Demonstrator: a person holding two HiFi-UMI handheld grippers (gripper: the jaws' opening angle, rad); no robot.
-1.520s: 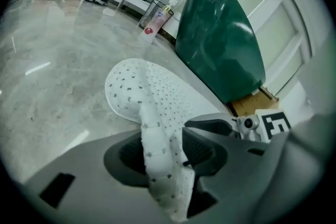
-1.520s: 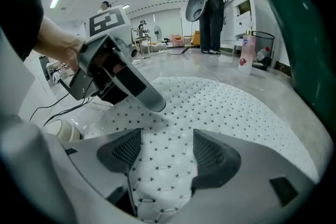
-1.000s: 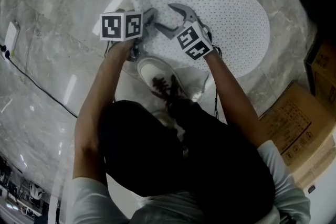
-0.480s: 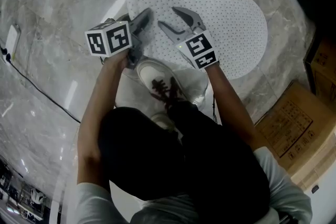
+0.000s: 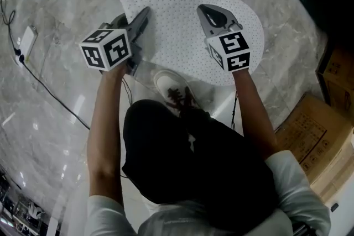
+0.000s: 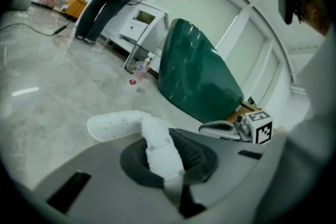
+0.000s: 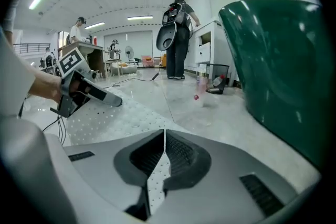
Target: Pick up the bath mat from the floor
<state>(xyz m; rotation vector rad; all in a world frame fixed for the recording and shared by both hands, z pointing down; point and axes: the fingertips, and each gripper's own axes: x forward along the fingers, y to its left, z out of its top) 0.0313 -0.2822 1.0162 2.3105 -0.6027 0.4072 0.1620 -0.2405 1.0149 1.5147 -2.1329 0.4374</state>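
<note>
Head view: bath mat (image 5: 182,25), near edge partly hidden, probably lifted; left claw (image 5: 145,10) grips it, right claw (image 5: 202,8) just clamped on.

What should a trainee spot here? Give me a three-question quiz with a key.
1. True or false: the left claw is shut on the bath mat.
2. The right claw pinches: A) the mat's edge, B) a towel, C) nothing.
3. What colour is the large curved object beyond the mat?
Key: 1 true. 2 A; its jaws have just closed on it. 3 green.
</note>
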